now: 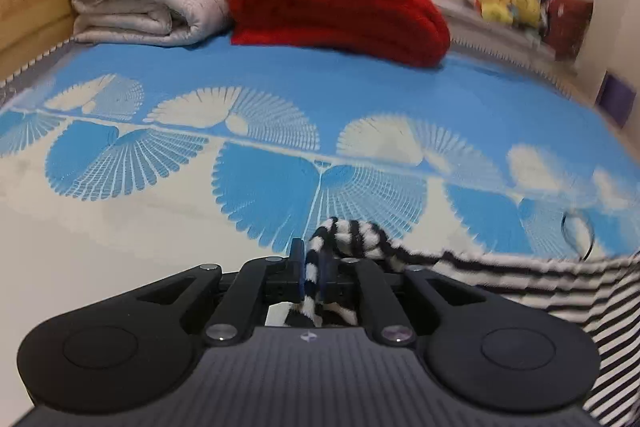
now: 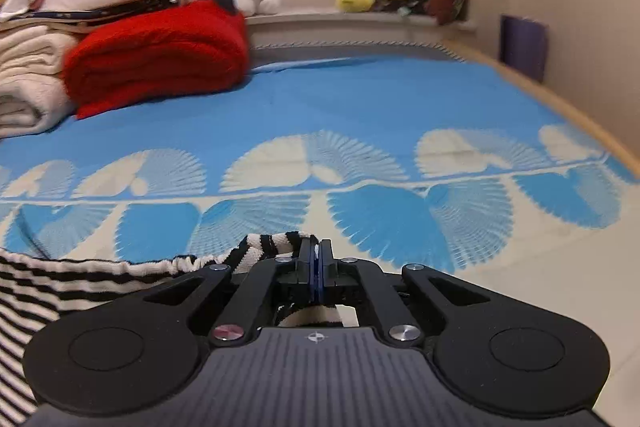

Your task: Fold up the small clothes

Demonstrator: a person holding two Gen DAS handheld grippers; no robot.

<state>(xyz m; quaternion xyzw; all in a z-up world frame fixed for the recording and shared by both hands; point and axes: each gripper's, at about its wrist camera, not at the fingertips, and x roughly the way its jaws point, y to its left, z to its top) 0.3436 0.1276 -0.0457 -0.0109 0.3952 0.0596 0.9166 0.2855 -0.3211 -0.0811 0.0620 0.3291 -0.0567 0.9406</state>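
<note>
Over the blue-patterned bed (image 2: 360, 99), both the left gripper (image 1: 311, 269) and right gripper (image 2: 319, 269) are pinching the striped garment (image 1: 520, 279) tight in their jaws, stretching it between them, probably for folding.

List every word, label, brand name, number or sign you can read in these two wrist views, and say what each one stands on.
No readable text in either view.
A small compass-like mark sits on the left gripper body, and the same mark on the right gripper: a symbol, no letters.
The striped garment, red blanket and blue patterned bed cover carry no visible label.
The dark patterned fabric in the pile shows tiny marks, too small to read.
</note>
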